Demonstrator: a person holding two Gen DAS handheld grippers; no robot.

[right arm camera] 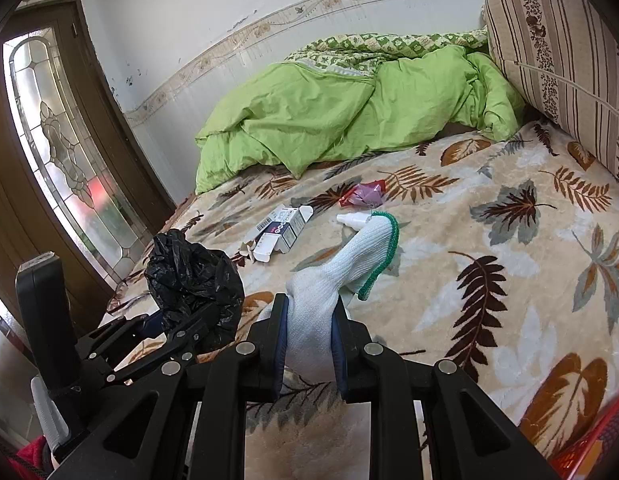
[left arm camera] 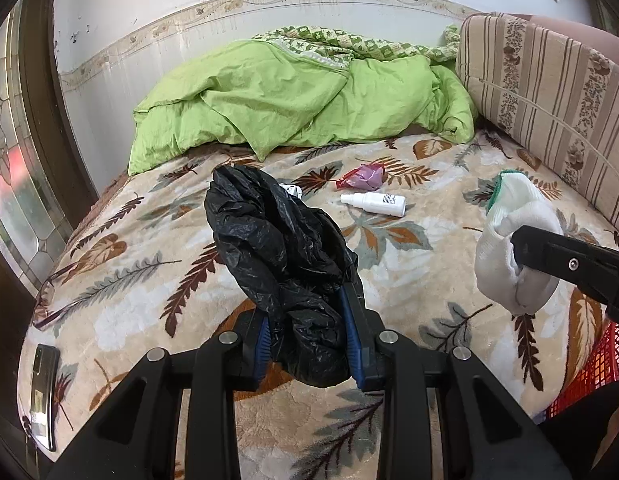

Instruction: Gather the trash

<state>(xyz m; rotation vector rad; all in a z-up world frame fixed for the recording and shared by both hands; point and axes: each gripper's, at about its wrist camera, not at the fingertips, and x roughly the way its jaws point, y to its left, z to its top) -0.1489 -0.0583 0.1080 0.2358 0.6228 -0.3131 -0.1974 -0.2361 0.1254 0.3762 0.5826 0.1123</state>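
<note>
My left gripper (left arm camera: 307, 312) is shut on a crumpled black trash bag (left arm camera: 269, 236) and holds it above the bed; it also shows in the right wrist view (right arm camera: 193, 276). My right gripper (right arm camera: 309, 308) is shut on a white knit glove with a green cuff (right arm camera: 349, 256), also seen at the right of the left wrist view (left arm camera: 509, 240). On the leaf-patterned blanket (right arm camera: 489, 280) lie a white spray bottle (left arm camera: 373, 202), partly hidden behind the glove in the right wrist view, a pink and red wrapper (left arm camera: 363, 176) and a torn white carton (right arm camera: 281, 230).
A green quilt (left arm camera: 293, 100) is piled at the head of the bed. A striped cushion (left arm camera: 549, 92) stands along the right. A dark phone (left arm camera: 43, 392) lies at the bed's left edge. A red mesh basket (left arm camera: 593, 364) sits at the lower right. A glass door (right arm camera: 65, 148) is on the left.
</note>
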